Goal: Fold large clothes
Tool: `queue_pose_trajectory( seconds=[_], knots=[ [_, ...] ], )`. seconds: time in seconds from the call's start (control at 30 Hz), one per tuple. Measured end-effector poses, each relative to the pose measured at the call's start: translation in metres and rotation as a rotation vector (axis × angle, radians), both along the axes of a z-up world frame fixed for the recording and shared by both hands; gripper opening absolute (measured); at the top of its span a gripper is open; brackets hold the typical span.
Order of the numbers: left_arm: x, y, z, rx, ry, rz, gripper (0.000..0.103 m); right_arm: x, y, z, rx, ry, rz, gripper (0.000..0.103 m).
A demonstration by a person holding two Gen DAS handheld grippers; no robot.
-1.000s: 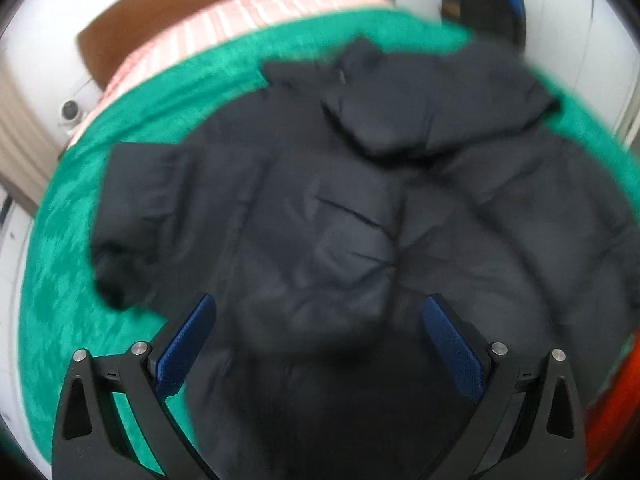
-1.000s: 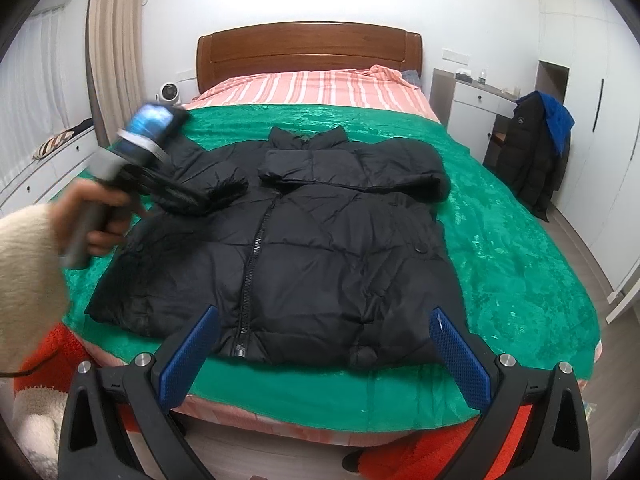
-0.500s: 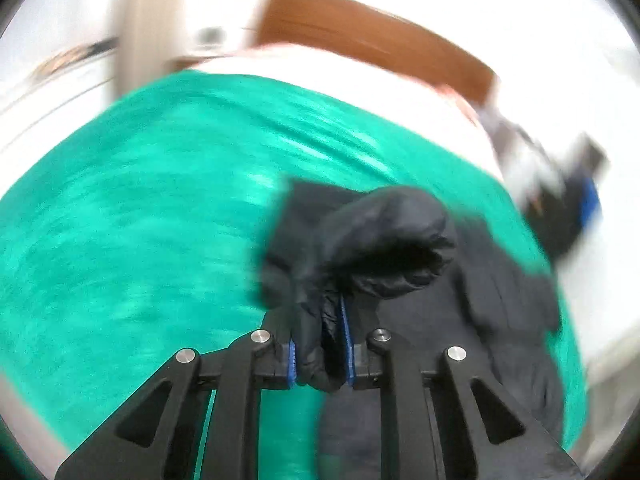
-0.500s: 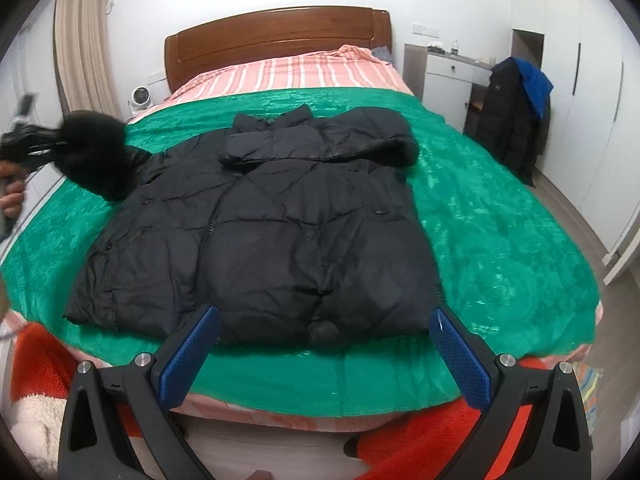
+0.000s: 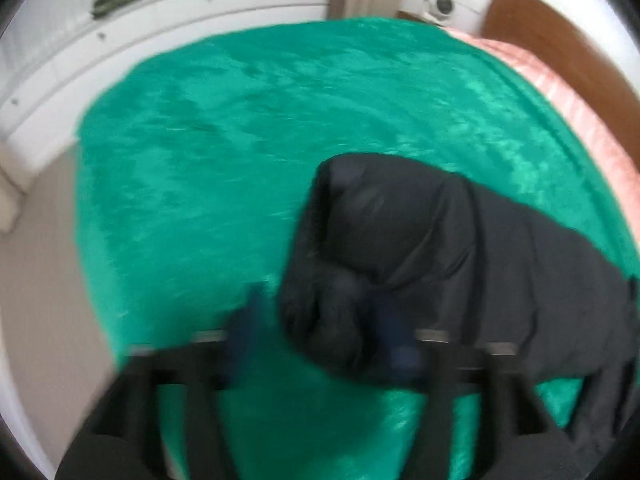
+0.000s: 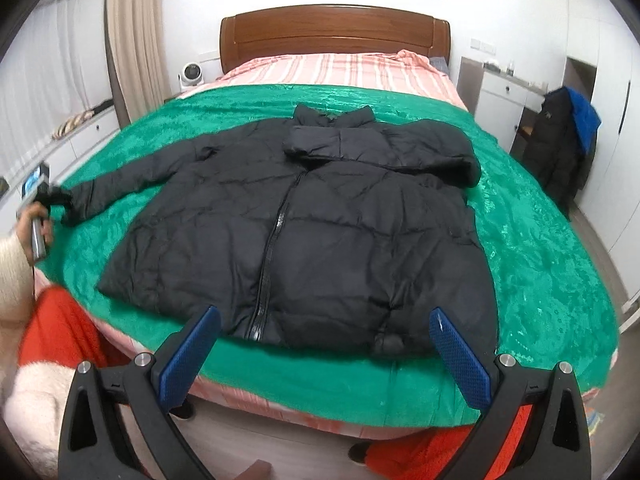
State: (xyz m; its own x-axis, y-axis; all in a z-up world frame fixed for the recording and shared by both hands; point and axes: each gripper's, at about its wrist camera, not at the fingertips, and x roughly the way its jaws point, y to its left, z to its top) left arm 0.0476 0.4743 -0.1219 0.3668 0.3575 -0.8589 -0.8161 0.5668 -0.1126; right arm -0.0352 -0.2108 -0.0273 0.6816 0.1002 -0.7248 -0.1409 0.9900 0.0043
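Observation:
A black puffer jacket (image 6: pixel 320 216) lies front up on the green blanket (image 6: pixel 532 240), zipper closed. Its left sleeve (image 6: pixel 132 176) stretches out to the bed's left edge. Its right sleeve is folded across the chest. In the left wrist view, the sleeve cuff (image 5: pixel 340 320) sits between the blurred jaws of my left gripper (image 5: pixel 324 332), which stand apart around it. My left gripper also shows in the right wrist view (image 6: pixel 52 200), at the cuff. My right gripper (image 6: pixel 324 348) is open and empty, in front of the jacket's hem at the foot of the bed.
A wooden headboard (image 6: pixel 336 36) and striped pink sheet (image 6: pixel 340 72) lie at the far end. White drawers (image 6: pixel 500 96) and a chair with dark and blue clothes (image 6: pixel 568 140) stand at the right. A curtain (image 6: pixel 136 40) and low white cabinets line the left wall. Red fabric (image 6: pixel 60 332) is at my lower left.
My left gripper has pulled the left sleeve outward to the bed's left edge and its jaws have spread apart around the cuff. The right gripper has stayed open at the bed's foot.

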Motion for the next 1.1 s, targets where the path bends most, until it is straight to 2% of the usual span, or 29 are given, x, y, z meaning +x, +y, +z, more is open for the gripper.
queue_pose_trajectory(
  seconds=[0.07,0.17,0.23,0.3,0.37,0.43,0.53,0.63,0.67,0.7,0.73,0.77,0.83,0.9,0.97,1.03,1.1],
  knots=[
    [-0.018,-0.018,0.02,0.046,-0.061,-0.004,0.085,0.014,-0.01,0.009,0.01,-0.013,0.0,0.103],
    [-0.034,-0.055,0.047,0.135,-0.137,-0.059,0.089,0.054,-0.013,0.031,-0.038,-0.054,0.038,0.103],
    [-0.046,-0.088,0.063,0.171,-0.197,-0.143,0.093,0.095,0.001,0.04,-0.083,-0.084,0.129,0.103],
    [-0.046,-0.12,0.069,0.156,-0.243,-0.242,0.097,0.141,0.028,0.035,-0.155,-0.08,0.245,0.103],
    [-0.034,-0.147,0.065,0.108,-0.261,-0.353,0.098,0.195,0.064,0.01,-0.245,-0.022,0.383,0.103],
    [-0.021,-0.178,0.049,0.073,-0.254,-0.463,0.098,0.238,0.09,-0.019,-0.329,0.025,0.424,0.103],
    [-0.015,-0.205,0.02,0.135,-0.235,-0.517,0.098,0.298,0.124,-0.07,-0.553,0.046,0.392,0.103],
    [-0.014,-0.216,-0.013,0.188,-0.138,-0.548,0.097,0.334,0.135,-0.105,-0.674,0.095,0.334,0.101],
    [-0.01,-0.216,-0.017,0.183,-0.095,-0.565,0.096,0.341,0.134,-0.112,-0.673,0.096,0.323,0.084],
    [-0.007,-0.219,-0.019,0.187,-0.095,-0.568,0.096,0.344,0.132,-0.112,-0.647,0.089,0.311,0.066],
    [-0.009,-0.219,-0.017,0.199,-0.115,-0.563,0.096,0.348,0.125,-0.11,-0.602,0.096,0.275,0.027],
    [-0.009,-0.218,-0.016,0.208,-0.117,-0.556,0.096,0.349,0.117,-0.102,-0.563,0.085,0.237,0.02],
    [-0.007,-0.219,-0.02,0.209,-0.102,-0.552,0.096,0.341,0.086,-0.065,-0.421,0.0,0.167,0.01],
    [-0.001,-0.22,-0.023,0.206,-0.083,-0.55,0.096,0.33,0.043,-0.019,-0.315,-0.092,0.071,0.01],
    [-0.002,-0.221,-0.026,0.217,-0.079,-0.55,0.096,0.313,-0.025,0.032,-0.167,-0.156,-0.055,0.01],
    [0.0,-0.222,-0.026,0.227,-0.082,-0.548,0.096,0.291,-0.092,0.069,-0.065,-0.205,-0.172,0.009],
    [0.0,-0.223,-0.026,0.233,-0.09,-0.544,0.096,0.256,-0.171,0.099,-0.007,-0.261,-0.327,0.01]
  ],
)
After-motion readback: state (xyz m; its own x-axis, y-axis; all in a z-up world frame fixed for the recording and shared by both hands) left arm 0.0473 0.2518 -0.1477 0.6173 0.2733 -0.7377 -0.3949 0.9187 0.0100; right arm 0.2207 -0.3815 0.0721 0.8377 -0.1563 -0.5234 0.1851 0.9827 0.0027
